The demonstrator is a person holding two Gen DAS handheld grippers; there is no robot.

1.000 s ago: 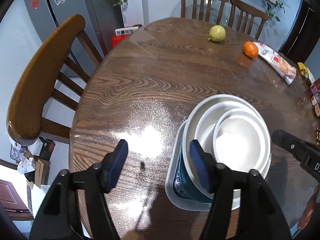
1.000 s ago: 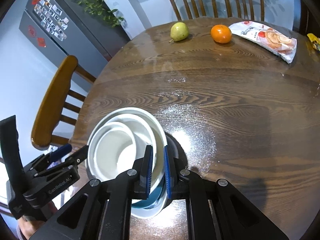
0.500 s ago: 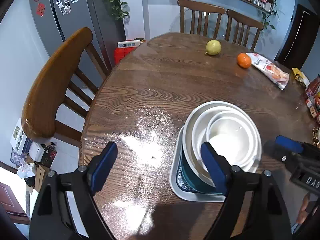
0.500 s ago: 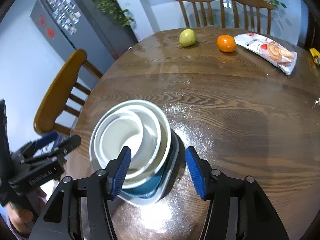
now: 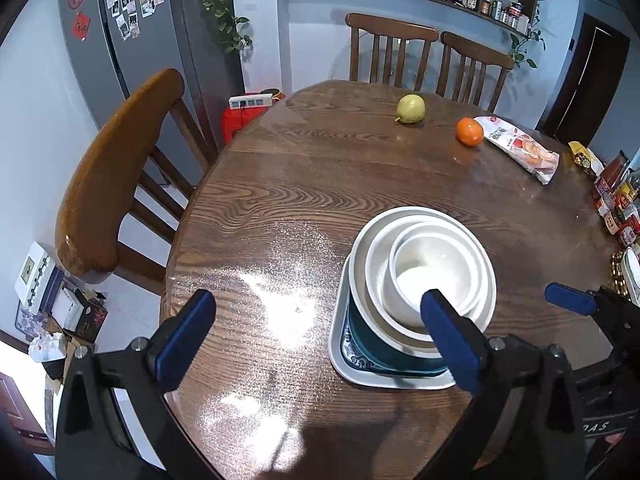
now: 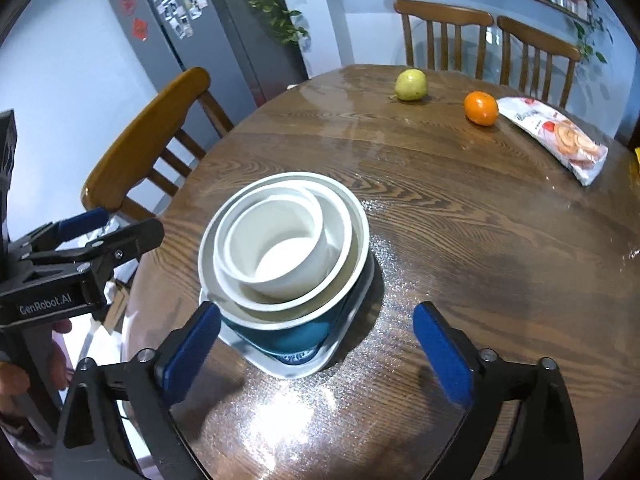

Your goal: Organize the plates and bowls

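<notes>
A stack of nested white bowls [image 5: 428,268] sits in a teal bowl [image 5: 384,356] on a square white plate [image 5: 340,364] on the round wooden table [image 5: 300,184]. The stack also shows in the right wrist view [image 6: 280,244]. My left gripper [image 5: 320,336] is open and empty, raised above the table's near edge, left of the stack. My right gripper [image 6: 316,344] is open and empty, held above and just in front of the stack. The right gripper's blue fingertips [image 5: 568,300] show in the left wrist view; the left gripper [image 6: 96,232] shows in the right wrist view.
A pear [image 5: 410,109], an orange [image 5: 470,131] and a snack bag [image 5: 520,148] lie at the table's far side. Packets and jars [image 5: 616,200] crowd the right edge. Wooden chairs [image 5: 116,184] stand at the left and far side.
Both grippers have opened wide and pulled up and back from the stack. The right gripper was shut at the stack's rim a second ago; it has let go.
</notes>
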